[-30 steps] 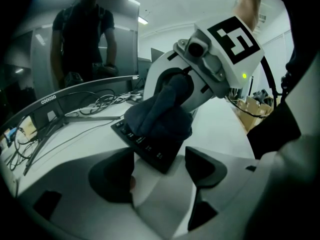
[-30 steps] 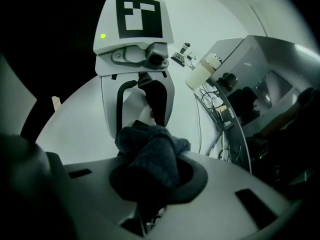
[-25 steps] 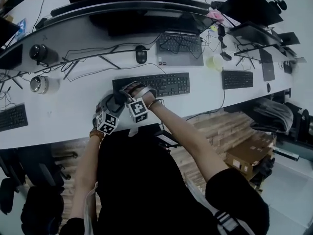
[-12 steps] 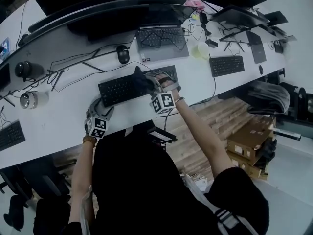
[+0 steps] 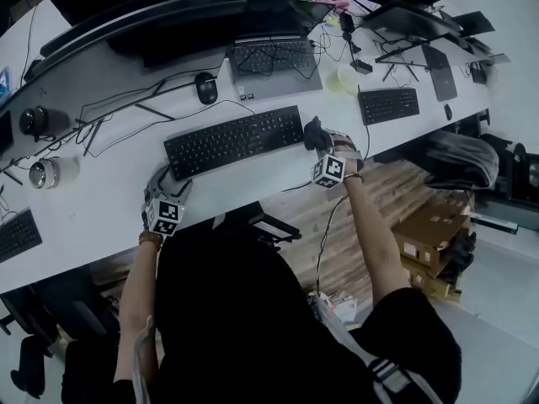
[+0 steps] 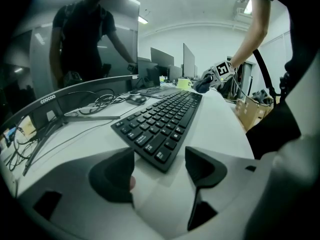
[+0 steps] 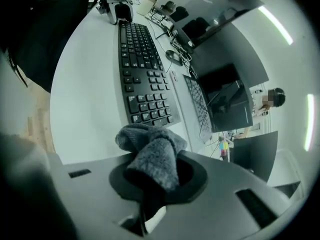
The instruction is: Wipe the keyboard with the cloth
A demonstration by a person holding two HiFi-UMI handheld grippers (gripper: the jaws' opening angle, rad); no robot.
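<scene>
A black keyboard (image 5: 233, 140) lies on the white desk (image 5: 101, 213) in front of me, also seen in the left gripper view (image 6: 162, 124) and the right gripper view (image 7: 142, 74). My right gripper (image 5: 313, 136) sits just off the keyboard's right end, shut on a dark grey cloth (image 7: 152, 154) that bunches out between its jaws. My left gripper (image 5: 162, 183) rests on the desk at the keyboard's left end, open, with nothing between its fingers (image 6: 114, 173).
Behind the keyboard lie a mouse (image 5: 204, 87), loose cables (image 5: 126, 108) and a laptop (image 5: 274, 61) under a curved monitor. A second keyboard (image 5: 388, 105) and a pale cup (image 5: 344, 80) are to the right. Cardboard boxes (image 5: 429, 251) stand on the floor below the desk edge.
My right gripper has swept with the cloth from the keyboard's left part across to beyond its right end. The left gripper has stayed by the left end.
</scene>
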